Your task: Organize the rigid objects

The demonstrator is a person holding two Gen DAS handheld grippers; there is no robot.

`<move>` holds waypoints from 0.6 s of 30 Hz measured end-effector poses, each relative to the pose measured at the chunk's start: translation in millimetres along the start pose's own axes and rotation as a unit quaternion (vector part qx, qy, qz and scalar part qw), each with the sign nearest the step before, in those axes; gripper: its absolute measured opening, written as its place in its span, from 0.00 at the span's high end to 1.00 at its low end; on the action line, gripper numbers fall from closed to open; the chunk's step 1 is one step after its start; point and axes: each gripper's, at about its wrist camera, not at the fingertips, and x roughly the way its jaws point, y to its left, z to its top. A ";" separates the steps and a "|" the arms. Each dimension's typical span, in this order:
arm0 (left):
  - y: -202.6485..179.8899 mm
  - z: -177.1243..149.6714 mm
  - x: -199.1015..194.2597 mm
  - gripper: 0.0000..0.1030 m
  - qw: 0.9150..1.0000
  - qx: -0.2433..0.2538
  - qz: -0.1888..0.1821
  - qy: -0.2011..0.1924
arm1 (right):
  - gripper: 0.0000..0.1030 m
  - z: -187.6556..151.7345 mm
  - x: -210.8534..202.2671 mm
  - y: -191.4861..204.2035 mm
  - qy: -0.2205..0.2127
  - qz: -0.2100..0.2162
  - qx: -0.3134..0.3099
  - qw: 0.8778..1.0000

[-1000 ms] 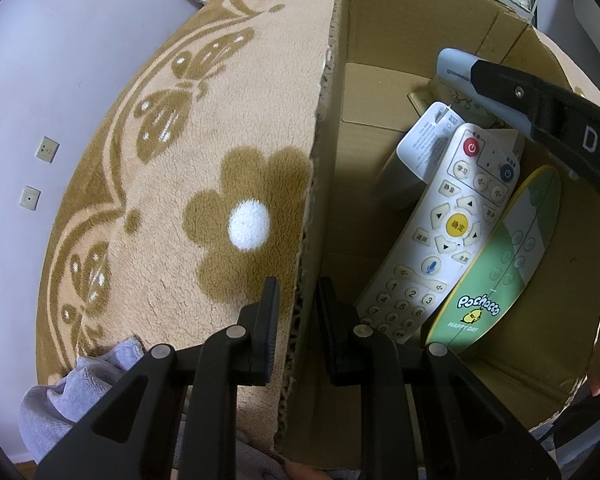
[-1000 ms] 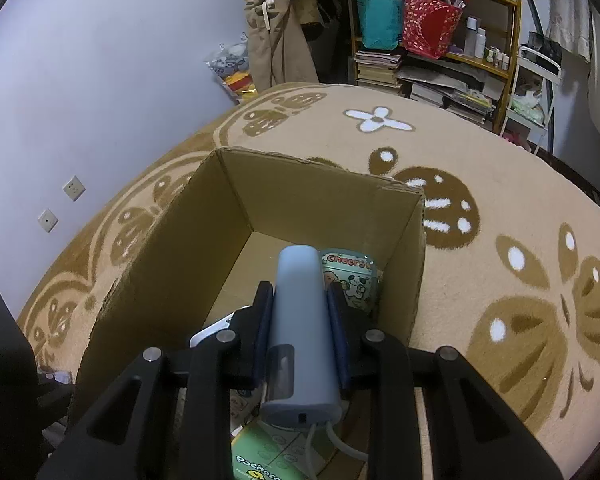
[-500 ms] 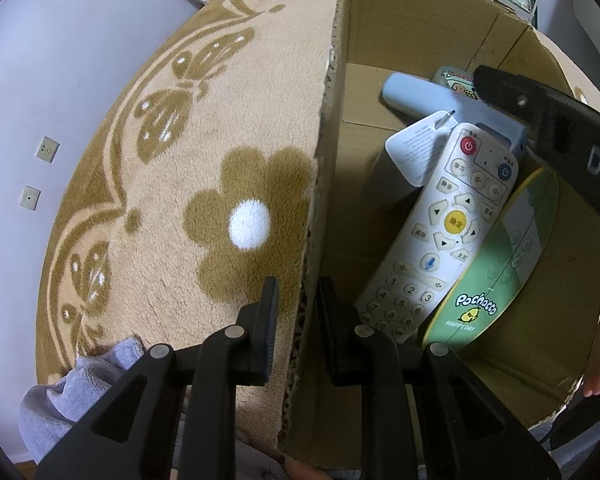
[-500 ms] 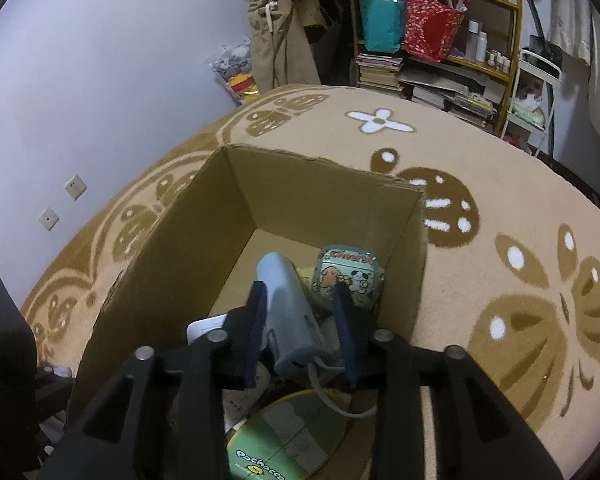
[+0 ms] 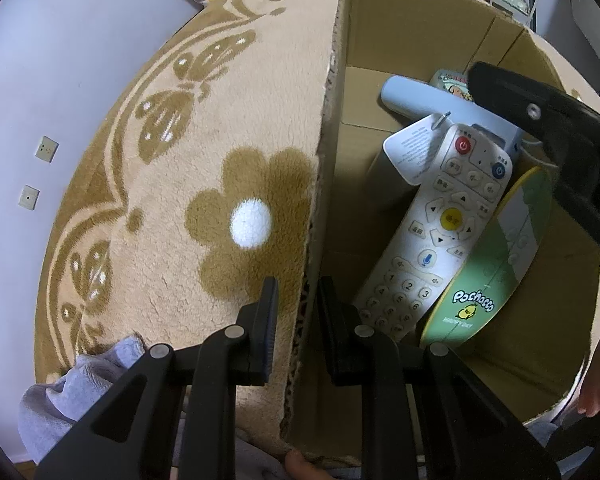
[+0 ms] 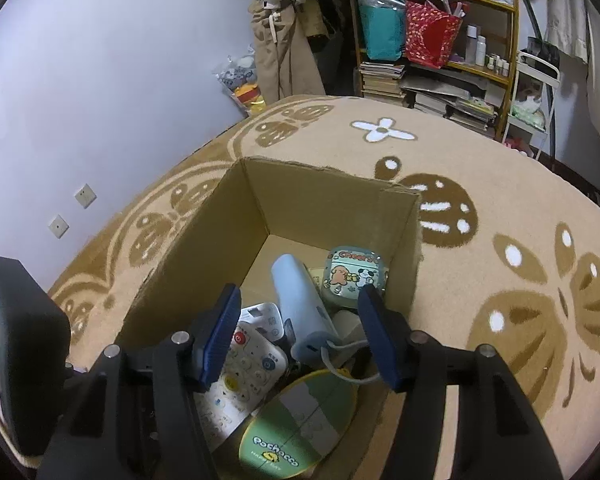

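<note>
Right gripper (image 6: 300,334) hangs over the cardboard box (image 6: 236,216) with its fingers spread wide, and the pale blue power bank (image 6: 304,308) lies loose between them but below, touching neither pad, resting in the box on the white remote (image 6: 240,376) beside the green Pochacco tin (image 6: 296,424). Left gripper (image 5: 298,308) is clamped on the box's near wall (image 5: 324,184), one finger outside, one inside.

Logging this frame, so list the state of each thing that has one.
Left tongs: shut on the box wall.
Right tongs: open, empty, above the box.
Cardboard box: open-topped, partly filled.
Blue power bank: released, lying tilted in the box.
Remote: leaning, buttons up.
</note>
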 end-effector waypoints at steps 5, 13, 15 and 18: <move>-1.6 -0.6 -3.2 0.81 1.000 -0.001 0.004 -0.004 | 0.26 -2.2 -16.5 -9.6 -0.010 0.002 0.013 1.000; -10.0 -3.1 -20.2 0.80 1.000 0.014 0.001 -0.024 | 0.16 -9.1 -45.4 -32.0 -0.015 -0.014 0.039 0.999; -10.3 -3.1 -26.0 0.80 0.999 0.016 0.001 -0.032 | 0.15 -11.0 -54.8 -37.9 -0.021 -0.016 0.043 0.999; -9.8 -2.9 -37.2 0.76 0.998 0.015 -0.011 -0.053 | 0.08 -14.1 -67.8 -44.7 -0.026 -0.024 0.046 0.998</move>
